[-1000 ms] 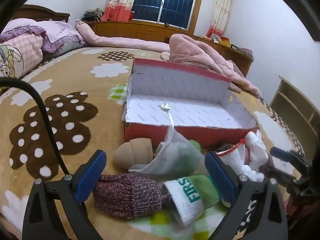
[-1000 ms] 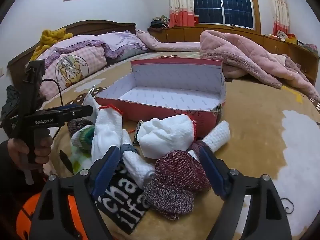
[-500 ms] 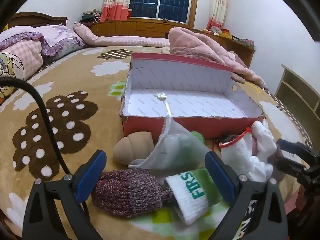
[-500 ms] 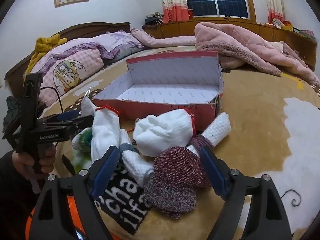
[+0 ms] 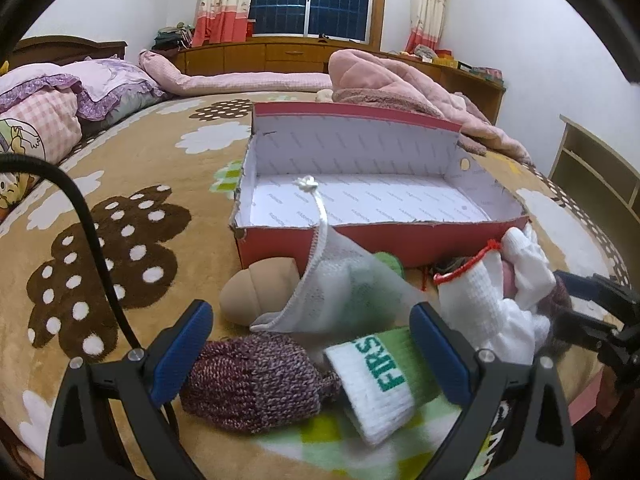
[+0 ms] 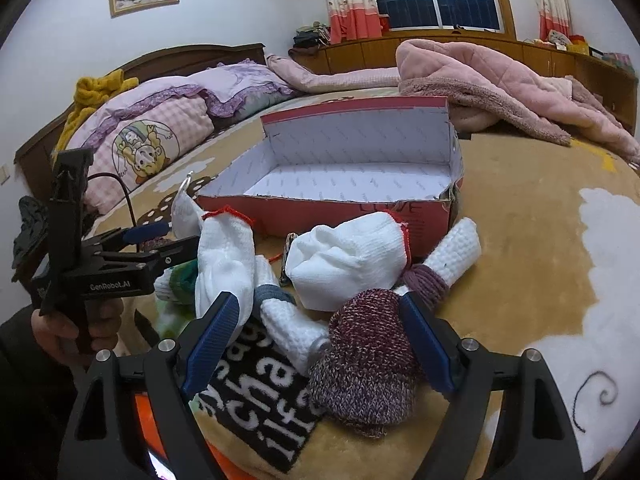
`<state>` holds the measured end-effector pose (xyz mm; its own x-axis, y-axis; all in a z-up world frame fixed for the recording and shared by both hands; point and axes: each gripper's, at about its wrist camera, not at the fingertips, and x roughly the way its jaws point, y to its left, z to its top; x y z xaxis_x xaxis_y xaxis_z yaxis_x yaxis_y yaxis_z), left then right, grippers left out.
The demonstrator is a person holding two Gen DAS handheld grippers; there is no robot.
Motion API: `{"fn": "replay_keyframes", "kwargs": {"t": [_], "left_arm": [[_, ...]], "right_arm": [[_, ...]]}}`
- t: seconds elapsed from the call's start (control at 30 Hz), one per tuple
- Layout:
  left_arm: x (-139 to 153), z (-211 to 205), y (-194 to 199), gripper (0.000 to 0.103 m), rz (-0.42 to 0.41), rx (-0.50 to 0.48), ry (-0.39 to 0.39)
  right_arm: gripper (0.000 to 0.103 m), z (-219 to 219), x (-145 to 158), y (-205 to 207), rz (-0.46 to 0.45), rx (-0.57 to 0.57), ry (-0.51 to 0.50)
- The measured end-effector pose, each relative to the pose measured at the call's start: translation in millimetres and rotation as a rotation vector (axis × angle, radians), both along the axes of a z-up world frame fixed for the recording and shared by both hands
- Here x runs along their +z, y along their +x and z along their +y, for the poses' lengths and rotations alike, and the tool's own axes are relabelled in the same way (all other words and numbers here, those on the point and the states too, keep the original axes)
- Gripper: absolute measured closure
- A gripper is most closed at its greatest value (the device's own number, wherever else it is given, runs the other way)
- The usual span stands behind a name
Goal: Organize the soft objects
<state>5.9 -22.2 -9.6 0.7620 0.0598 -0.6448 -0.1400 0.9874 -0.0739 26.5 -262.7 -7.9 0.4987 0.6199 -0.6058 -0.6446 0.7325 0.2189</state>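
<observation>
Hovering both grippers wide and empty, the left gripper and the right gripper, we face the socks heaped just before the empty box, presumably their destination.

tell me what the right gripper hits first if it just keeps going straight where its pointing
Most likely the maroon knit item, lying between the open jaws of the right gripper. The white rolled sock sits beside it, so depth leaves some doubt.
</observation>
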Motion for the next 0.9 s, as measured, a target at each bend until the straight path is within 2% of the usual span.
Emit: {"fn": "replay_keyframes", "kwargs": {"t": [0.9], "left_arm": [[-0.6, -8.4, 1.1, 0.002, 0.009, -0.027, 0.024]], "right_arm": [[0.019, 8.0, -1.5, -3.9, 0.000, 0.005, -0.011]]}}
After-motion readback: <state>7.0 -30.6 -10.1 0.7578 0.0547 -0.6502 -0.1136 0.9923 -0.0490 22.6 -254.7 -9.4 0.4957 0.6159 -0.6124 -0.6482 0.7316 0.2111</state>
